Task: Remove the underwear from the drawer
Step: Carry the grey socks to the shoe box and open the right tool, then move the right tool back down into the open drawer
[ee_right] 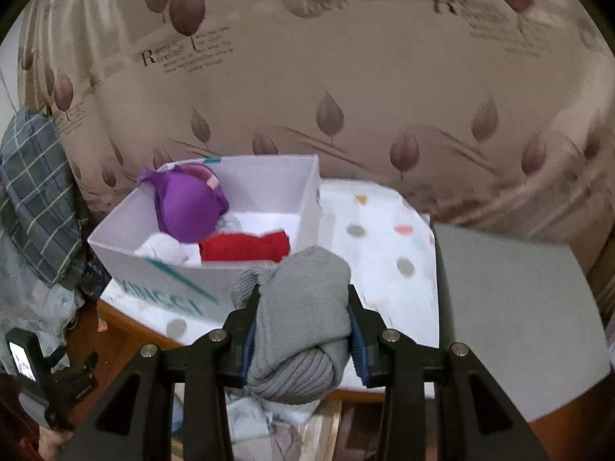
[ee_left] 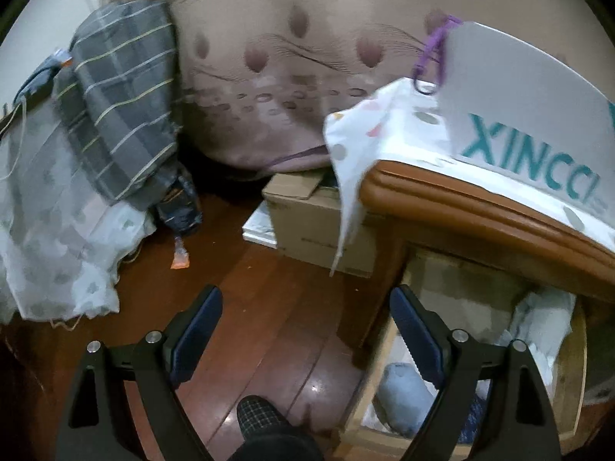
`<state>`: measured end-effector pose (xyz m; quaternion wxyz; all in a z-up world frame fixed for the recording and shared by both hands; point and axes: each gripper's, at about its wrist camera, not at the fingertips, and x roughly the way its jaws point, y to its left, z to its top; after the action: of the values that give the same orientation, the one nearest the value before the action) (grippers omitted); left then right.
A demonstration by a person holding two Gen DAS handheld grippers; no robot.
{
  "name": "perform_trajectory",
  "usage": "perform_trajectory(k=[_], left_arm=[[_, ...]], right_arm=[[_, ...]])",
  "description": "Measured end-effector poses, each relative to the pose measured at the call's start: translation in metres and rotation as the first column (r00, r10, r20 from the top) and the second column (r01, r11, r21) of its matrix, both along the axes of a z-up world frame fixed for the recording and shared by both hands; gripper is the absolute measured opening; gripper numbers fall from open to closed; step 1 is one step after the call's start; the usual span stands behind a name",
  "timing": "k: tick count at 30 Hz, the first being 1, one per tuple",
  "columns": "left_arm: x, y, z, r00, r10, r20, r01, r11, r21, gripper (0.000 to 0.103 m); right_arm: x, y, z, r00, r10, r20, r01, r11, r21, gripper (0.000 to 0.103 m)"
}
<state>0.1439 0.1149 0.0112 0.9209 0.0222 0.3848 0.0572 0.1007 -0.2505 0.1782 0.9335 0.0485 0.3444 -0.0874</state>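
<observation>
My right gripper (ee_right: 303,307) is shut on a grey ribbed rolled garment (ee_right: 303,307) and holds it above the table edge, just in front of a white box (ee_right: 261,176). That box holds a purple bra (ee_right: 188,207), a red garment (ee_right: 246,247) and a white piece (ee_right: 165,249). My left gripper (ee_left: 307,319) stands open with nothing between its fingers, over the wooden floor beside the open drawer (ee_left: 572,376). In the drawer lie a light blue rolled garment (ee_left: 403,392) and white folded items (ee_left: 542,322). The same white box (ee_left: 530,115) shows at upper right in the left wrist view.
A dotted white cloth (ee_right: 384,238) covers the wooden table (ee_left: 480,199). A grey flat lid (ee_right: 511,307) lies at its right. A cardboard box (ee_left: 319,223) stands on the floor by a patterned curtain (ee_left: 288,57). Plaid bedding (ee_left: 119,96) lies at left. A slippered foot (ee_left: 265,418) is below.
</observation>
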Motion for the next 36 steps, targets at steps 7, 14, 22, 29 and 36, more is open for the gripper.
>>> perform_trajectory(k=[7,14,22,29,36], left_arm=[[0.004,0.016,-0.005,0.997,0.068,-0.038,-0.069,0.998,-0.01,0.087],[0.006,0.032,-0.005,0.989,0.138,-0.046,-0.139,0.99,-0.036,0.087],[0.009,0.043,-0.011,0.982,0.17,-0.086,-0.177,0.981,-0.077,0.087],[0.011,0.041,-0.01,0.984,0.155,-0.088,-0.162,0.984,-0.079,0.087],[0.01,0.041,-0.005,0.991,0.124,-0.058,-0.131,0.982,-0.135,0.087]], right_arm=[[0.049,0.016,0.017,0.998,0.05,-0.027,-0.05,0.999,0.006,0.039],[0.096,0.04,0.015,0.993,0.087,-0.078,-0.091,0.995,-0.047,0.039],[0.134,0.041,-0.016,0.984,0.073,-0.162,-0.077,0.997,-0.016,0.044],[0.149,0.041,-0.035,0.978,0.041,-0.203,-0.046,0.999,-0.019,0.057],[0.14,0.042,-0.016,0.988,0.041,-0.152,-0.049,0.998,-0.047,0.069]])
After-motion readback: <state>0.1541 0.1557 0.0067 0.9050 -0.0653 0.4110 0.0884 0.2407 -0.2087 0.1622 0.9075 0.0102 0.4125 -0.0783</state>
